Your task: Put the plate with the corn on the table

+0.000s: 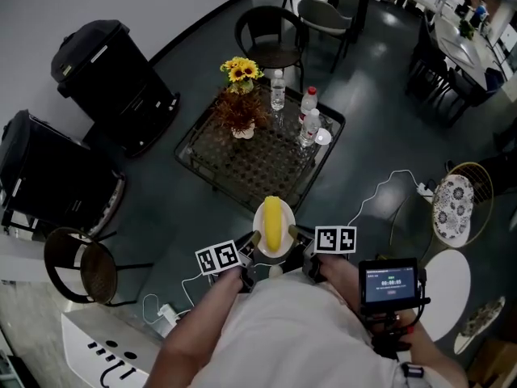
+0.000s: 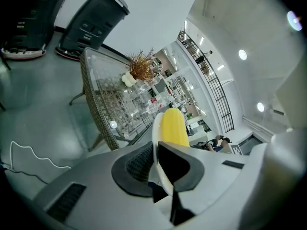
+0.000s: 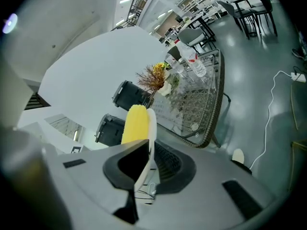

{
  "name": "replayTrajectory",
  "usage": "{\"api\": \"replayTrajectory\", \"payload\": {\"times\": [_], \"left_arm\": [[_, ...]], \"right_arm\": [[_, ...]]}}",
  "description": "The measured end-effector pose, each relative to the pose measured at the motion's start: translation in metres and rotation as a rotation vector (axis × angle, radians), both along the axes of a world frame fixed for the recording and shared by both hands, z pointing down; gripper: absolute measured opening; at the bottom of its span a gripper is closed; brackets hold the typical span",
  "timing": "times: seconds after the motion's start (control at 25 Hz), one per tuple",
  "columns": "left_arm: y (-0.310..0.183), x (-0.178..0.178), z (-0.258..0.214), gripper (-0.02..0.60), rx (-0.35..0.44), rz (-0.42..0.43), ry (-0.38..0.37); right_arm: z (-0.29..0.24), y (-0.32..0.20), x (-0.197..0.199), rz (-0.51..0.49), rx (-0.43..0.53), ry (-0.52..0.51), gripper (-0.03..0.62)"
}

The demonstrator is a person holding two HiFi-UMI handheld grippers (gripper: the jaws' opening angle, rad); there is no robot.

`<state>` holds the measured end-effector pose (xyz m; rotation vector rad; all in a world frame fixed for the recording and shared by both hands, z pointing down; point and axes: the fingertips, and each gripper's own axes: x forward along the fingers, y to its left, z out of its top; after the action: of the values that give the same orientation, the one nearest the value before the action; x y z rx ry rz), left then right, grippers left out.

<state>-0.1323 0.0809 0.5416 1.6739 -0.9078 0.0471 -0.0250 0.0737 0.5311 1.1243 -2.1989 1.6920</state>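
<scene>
A white plate [image 1: 260, 223] with a yellow corn cob [image 1: 274, 221] on it hangs in the air just short of the near edge of the glass-topped wicker table [image 1: 242, 168]. My left gripper [image 1: 253, 243] is shut on the plate's left rim and my right gripper [image 1: 296, 237] is shut on its right rim. In the left gripper view the plate [image 2: 157, 143] shows edge-on between the jaws with the corn [image 2: 173, 126] behind it. The right gripper view has the plate [image 3: 150, 143] edge-on with the corn [image 3: 135, 123] to its left.
On the table stand a sunflower bunch [image 1: 241, 71], a dried plant in a white pot [image 1: 240, 117] and three water bottles [image 1: 308, 120]. Dark chairs [image 1: 271, 35] stand beyond it, black bins [image 1: 109, 75] to the left. White cables [image 1: 388, 186] lie on the floor.
</scene>
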Motion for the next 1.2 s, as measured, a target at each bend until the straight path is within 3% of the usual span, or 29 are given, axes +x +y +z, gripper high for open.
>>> {"api": "replayTrajectory", "payload": {"times": [0.6,1.2], "left_arm": [[-0.051,-0.021,0.004,0.035,0.019,-0.09,-0.018],[-0.103,-0.019,0.028,0.035,0.007,-0.112,-0.065]], "right_arm": [[0.004,-0.061,-0.023,-0.124,0.011,-0.007,0.043],[0.036,-0.119,-0.022,-0.234,-0.012,0.012,0.043]]}}
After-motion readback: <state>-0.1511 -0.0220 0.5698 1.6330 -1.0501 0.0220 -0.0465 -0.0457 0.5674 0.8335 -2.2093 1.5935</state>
